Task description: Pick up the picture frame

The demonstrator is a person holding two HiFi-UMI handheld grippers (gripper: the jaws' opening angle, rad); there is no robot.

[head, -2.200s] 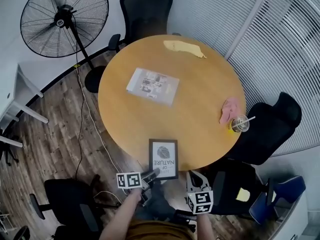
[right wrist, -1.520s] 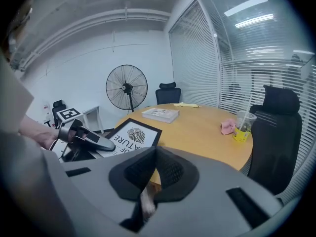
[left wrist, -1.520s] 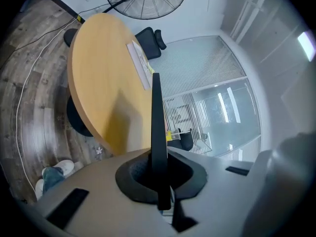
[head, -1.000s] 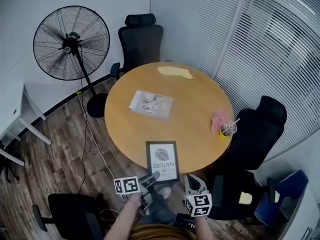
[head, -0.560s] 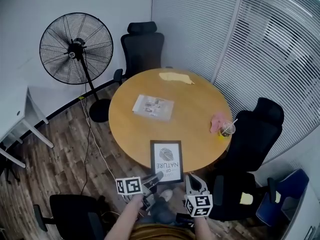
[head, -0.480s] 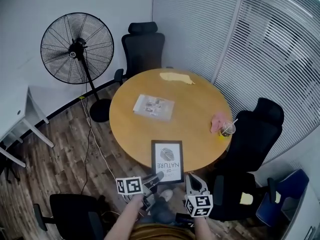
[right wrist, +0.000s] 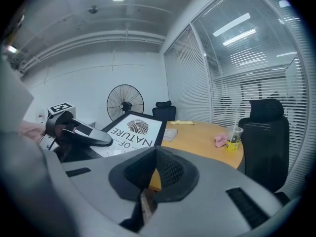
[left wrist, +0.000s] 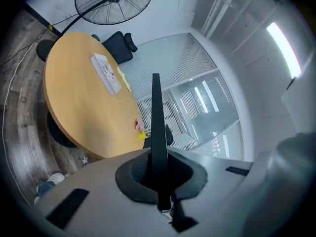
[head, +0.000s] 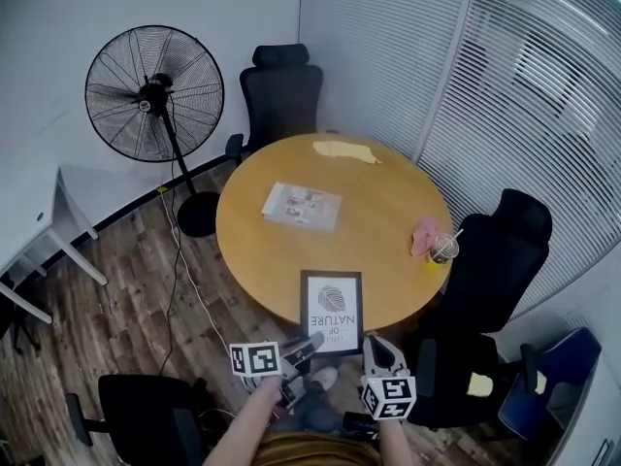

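Observation:
The picture frame [head: 332, 311], black with a white print of a leaf and the words "OF NATURE", hangs tilted over the near edge of the round wooden table [head: 388, 202]. My left gripper [head: 309, 343] is shut on the frame's lower left corner. In the left gripper view the frame [left wrist: 157, 127] stands edge-on as a dark bar clamped between the jaws. My right gripper [head: 376, 349] sits just right of the frame's lower corner, jaws together with nothing in them. In the right gripper view the frame [right wrist: 133, 128] and the left gripper [right wrist: 106, 141] show at left.
On the table lie a booklet [head: 303, 206], a yellow cloth [head: 344, 150], a pink cloth [head: 425, 233] and a plastic cup with a straw [head: 441, 250]. Black office chairs stand at the far side [head: 281, 85], right [head: 505, 250] and near left [head: 146, 416]. A floor fan [head: 155, 90] stands at left.
The left gripper has risen a little with the frame in it, and the frame now sits slightly further right and higher over the table edge. The right gripper stays beside it.

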